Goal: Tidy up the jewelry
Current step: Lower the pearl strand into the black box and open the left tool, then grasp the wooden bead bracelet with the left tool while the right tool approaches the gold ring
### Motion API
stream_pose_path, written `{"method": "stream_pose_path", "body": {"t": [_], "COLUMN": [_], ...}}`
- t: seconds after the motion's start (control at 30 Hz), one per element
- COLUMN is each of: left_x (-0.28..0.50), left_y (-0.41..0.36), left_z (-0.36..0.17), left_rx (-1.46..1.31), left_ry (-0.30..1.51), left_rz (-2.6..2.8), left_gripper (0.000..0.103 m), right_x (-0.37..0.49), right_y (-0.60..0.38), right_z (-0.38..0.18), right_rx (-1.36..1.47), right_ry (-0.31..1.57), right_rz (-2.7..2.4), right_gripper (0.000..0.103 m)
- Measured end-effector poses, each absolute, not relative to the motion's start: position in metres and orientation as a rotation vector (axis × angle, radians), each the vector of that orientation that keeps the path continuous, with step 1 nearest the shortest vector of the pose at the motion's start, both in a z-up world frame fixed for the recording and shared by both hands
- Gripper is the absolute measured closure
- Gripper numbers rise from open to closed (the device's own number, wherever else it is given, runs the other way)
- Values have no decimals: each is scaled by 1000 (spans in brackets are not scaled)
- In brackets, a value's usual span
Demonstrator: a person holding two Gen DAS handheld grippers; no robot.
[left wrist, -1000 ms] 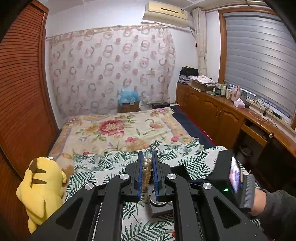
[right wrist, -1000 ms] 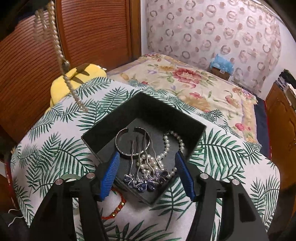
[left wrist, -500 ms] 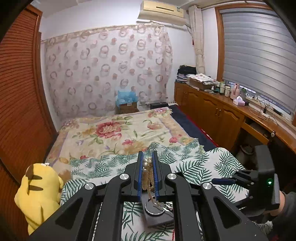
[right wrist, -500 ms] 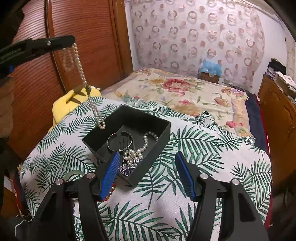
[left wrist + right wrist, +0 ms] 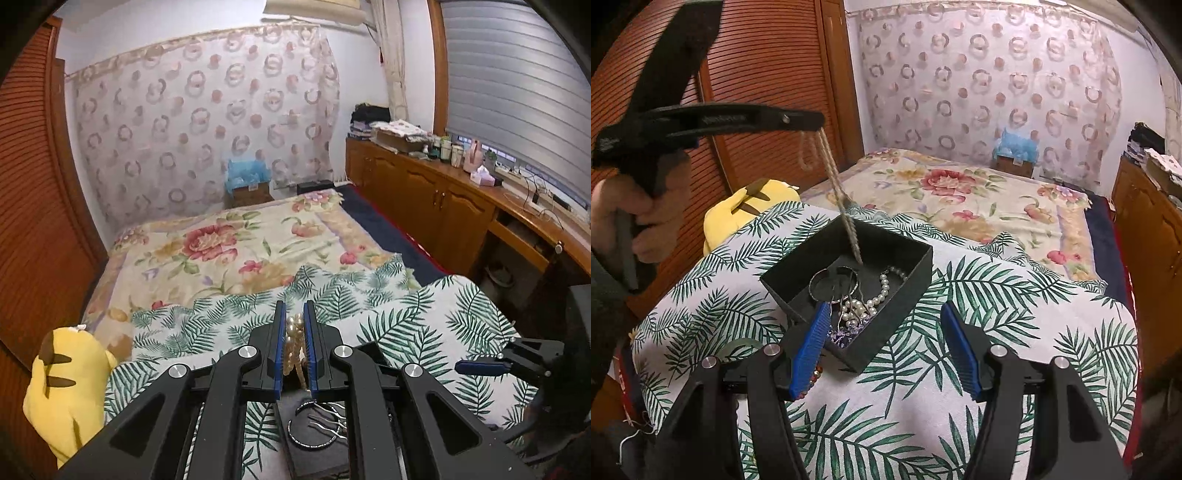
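Observation:
My left gripper is shut on a pearl necklace. In the right wrist view that left gripper is held by a hand high at the left. The necklace hangs from it, blurred, with its lower end inside the open black box. In the box lie a silver bangle, a pearl strand and purple hairpins. My right gripper stands open before the box's near corner, with nothing held. One of its fingers shows at the right of the left wrist view.
The box sits on a leaf-print cloth. A red-and-gold bead bracelet and a green ring lie left of the box. A yellow plush toy is at the far left, with a floral bed beyond and wooden cabinets on the right.
My left gripper carried the necklace over the box and sank, so its end now hangs inside. My right gripper drew back from the box, then stayed still.

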State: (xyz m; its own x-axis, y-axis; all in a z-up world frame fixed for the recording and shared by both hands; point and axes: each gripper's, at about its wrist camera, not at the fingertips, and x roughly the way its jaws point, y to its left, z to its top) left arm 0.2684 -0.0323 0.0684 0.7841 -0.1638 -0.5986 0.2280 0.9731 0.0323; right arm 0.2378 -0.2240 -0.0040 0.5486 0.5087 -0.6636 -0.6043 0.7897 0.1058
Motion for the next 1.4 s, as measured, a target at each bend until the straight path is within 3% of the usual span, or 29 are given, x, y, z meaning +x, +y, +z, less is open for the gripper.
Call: {"method": "stream_pose_path", "body": {"t": [0.1,0.33,0.57,0.73,1.0,1.13,1.4], "left_x": [268,225,173,143,101,83,66], "left_y": [-34,-32,-30,-31,-32,-30,-26], "left_z": [60,41,21,16,1,-13,-48], "left_rx": [105,103,124,144,151,139,90], "left_ry": [648,660,683,672,695,721,813], "left_rz": [-222,-255,-265,-271,-269,-270,-272], "left_gripper": [79,67,66,54,53,42,40], "right_x": [231,197,155,133,97,82,71], "right_y": [-224,-231,-224,-218,-210,-209,-214], "right_z": [-6,-5,-9,-18,-37,-47,-60], "right_rx": [-143,-116,-116,-124,-117,-110,-89], "right_ry": [731,708,694,718,757,775,803], "right_rz": [655,638,627,637,651,653,631], "right_gripper": [39,39,39,49,54,63,68]}}
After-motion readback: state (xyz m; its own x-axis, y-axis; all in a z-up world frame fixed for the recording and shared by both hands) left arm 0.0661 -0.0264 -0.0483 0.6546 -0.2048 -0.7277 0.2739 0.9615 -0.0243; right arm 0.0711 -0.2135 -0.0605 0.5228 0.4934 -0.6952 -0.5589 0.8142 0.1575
